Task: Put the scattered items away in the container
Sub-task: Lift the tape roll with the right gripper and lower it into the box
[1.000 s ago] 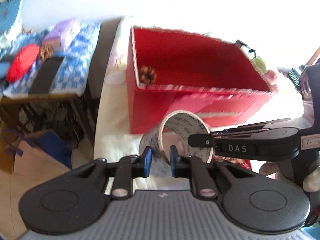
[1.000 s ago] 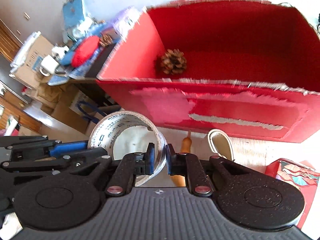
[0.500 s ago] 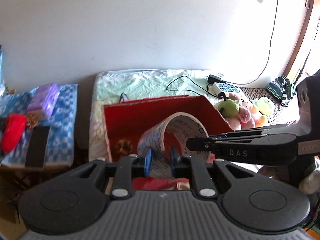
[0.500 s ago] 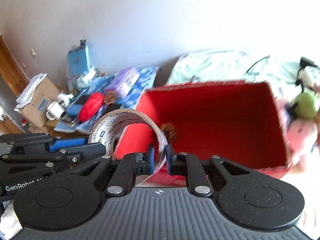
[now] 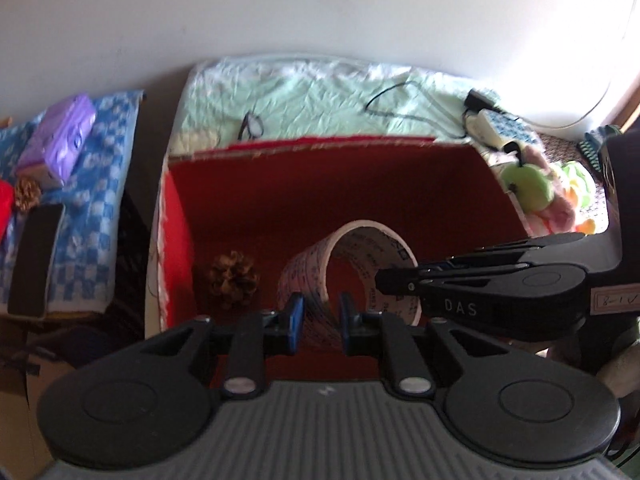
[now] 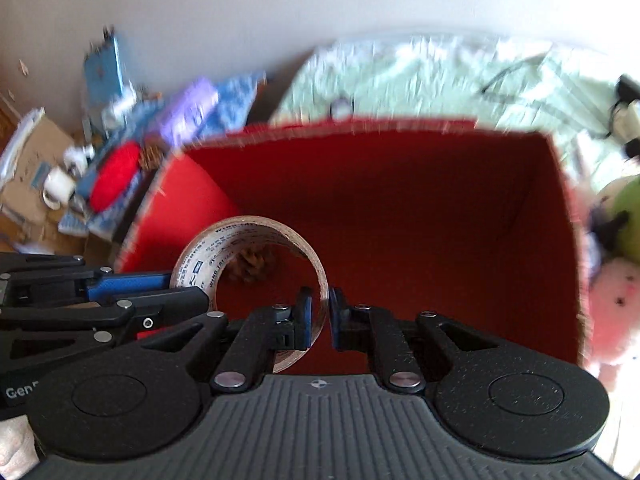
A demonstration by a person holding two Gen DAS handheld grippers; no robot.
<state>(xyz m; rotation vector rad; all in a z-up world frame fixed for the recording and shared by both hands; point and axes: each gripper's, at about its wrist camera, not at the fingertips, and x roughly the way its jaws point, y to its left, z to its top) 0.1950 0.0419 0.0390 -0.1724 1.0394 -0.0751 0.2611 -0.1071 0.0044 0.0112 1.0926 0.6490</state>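
A roll of printed packing tape (image 5: 306, 280) hangs over the inside of the red box (image 5: 176, 240), near its front left corner. My left gripper (image 5: 319, 320) is shut on the roll's near wall. My right gripper (image 6: 320, 316) comes in from the right and its jaws are closing on the opposite wall of the tape roll (image 6: 248, 232), which sits between its blue pads. A brown pine cone (image 5: 234, 282) lies on the box floor at the left. In the right wrist view the pine cone (image 6: 252, 266) shows through the roll, inside the red box (image 6: 184, 200).
Left of the box, a blue checkered cloth (image 5: 96, 184) carries a purple pack (image 5: 60, 140), another pine cone (image 5: 26, 196) and a black block (image 5: 34, 264). Plush toys (image 5: 528, 188) crowd the box's right side. Cables and a power strip (image 5: 496, 128) lie on the pale green sheet behind.
Both grippers carried the tape roll up from in front of the box's front wall and forward, over the rim; it now hangs above the box's floor.
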